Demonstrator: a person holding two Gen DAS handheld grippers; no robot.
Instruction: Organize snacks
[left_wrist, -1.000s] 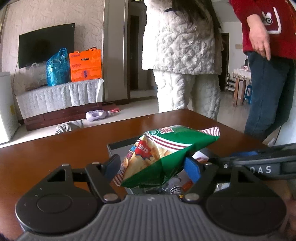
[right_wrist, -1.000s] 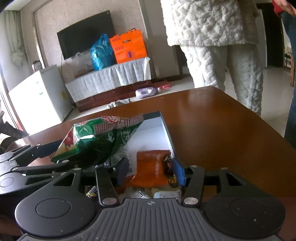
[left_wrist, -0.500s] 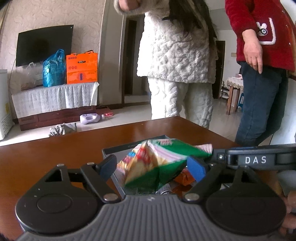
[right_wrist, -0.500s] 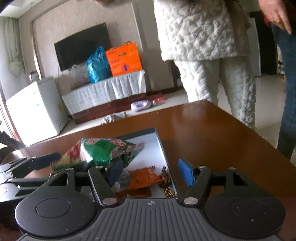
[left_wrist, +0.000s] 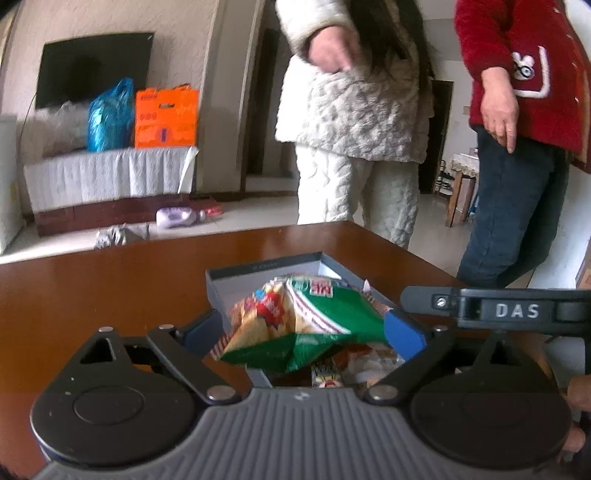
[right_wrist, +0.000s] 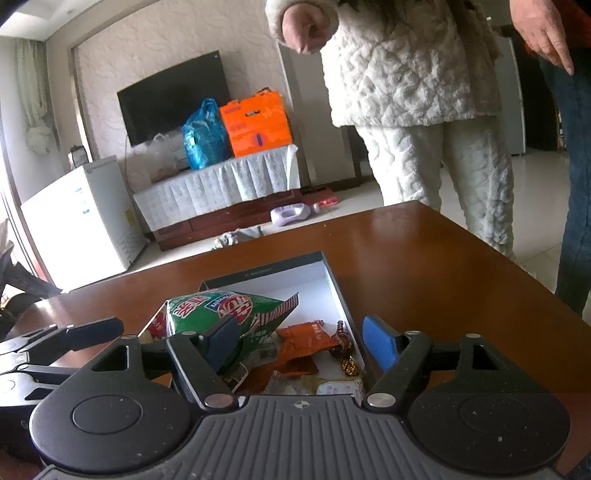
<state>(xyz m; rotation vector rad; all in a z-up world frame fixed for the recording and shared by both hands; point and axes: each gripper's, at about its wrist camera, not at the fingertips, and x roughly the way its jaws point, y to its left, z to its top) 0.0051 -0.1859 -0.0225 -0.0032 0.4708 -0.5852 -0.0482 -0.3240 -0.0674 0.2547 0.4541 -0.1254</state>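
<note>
Chip bag (left_wrist: 303, 325) lies free between wide-open fingers (left_wrist: 402, 334).

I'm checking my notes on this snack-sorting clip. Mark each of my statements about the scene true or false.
1. The green chip bag lies in the open box. True.
2. The right tool clamps the orange packet. False: its jaws have just been opening, and the packet lies loose in the box.
3. The box sits on a brown wooden table. True.
4. The box is closed with a lid. False: it is open on top.
5. The left tool is shut tight. False: its jaws have just been opening, wide around the bag.
</note>
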